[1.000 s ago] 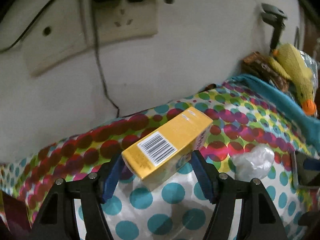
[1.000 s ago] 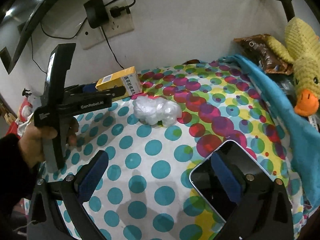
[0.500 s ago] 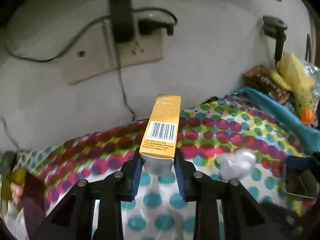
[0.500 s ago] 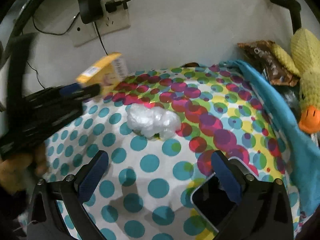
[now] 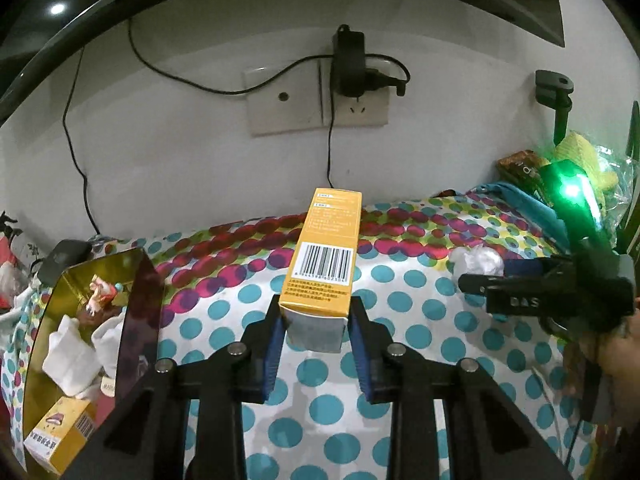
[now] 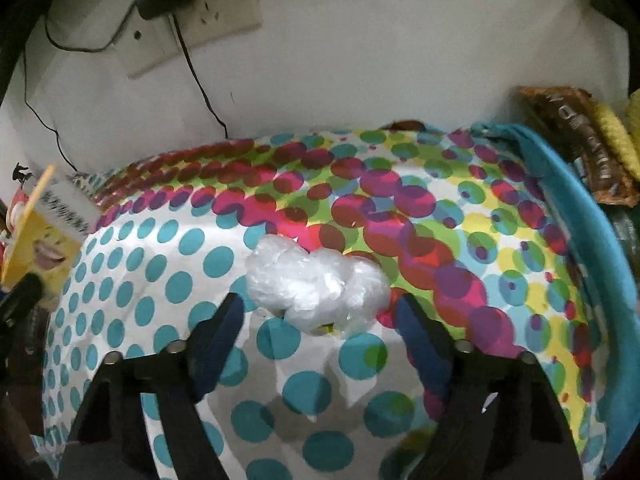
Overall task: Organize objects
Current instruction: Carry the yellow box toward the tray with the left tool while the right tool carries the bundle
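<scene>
My left gripper (image 5: 316,320) is shut on a yellow carton box (image 5: 326,254) with a barcode, held above the dotted cloth (image 5: 420,344). The box also shows at the left edge of the right wrist view (image 6: 38,236). My right gripper (image 6: 320,314) is open, its jaws on either side of a crumpled clear plastic bag (image 6: 316,282) that lies on the cloth (image 6: 304,392). The bag (image 5: 478,262) and the right gripper (image 5: 532,288) show at the right of the left wrist view.
A gold-lined box (image 5: 88,340) at the left holds white socks, a small figure and another yellow carton (image 5: 60,434). Wall socket with charger and cables (image 5: 348,72) at the back. Blue cloth (image 6: 588,216), brown snack packet (image 6: 580,136) and yellow plush toy (image 6: 624,136) lie right.
The left gripper has lifted the yellow box higher and pulled back to the left. The right gripper has moved forward from the phone until its open jaws flank the plastic bag.
</scene>
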